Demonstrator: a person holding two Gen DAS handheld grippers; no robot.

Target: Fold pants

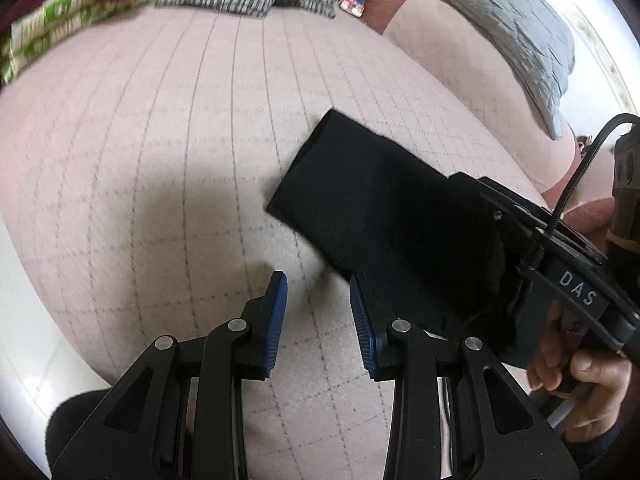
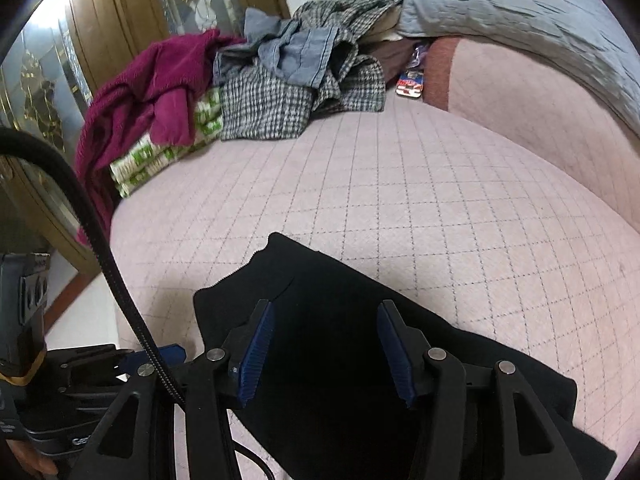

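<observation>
Nearby, black pants (image 2: 340, 360) edge meets bare pink bedspread (image 2: 400, 200).

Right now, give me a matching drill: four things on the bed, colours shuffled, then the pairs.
Things:
1. pants
2. bedcover
3. pillow
4. sweater

Colours:
A. magenta
B. pale pink with a grid of stitched lines
C. black
D. grey

Pairs: 1-C, 2-B, 3-D, 4-A
</observation>
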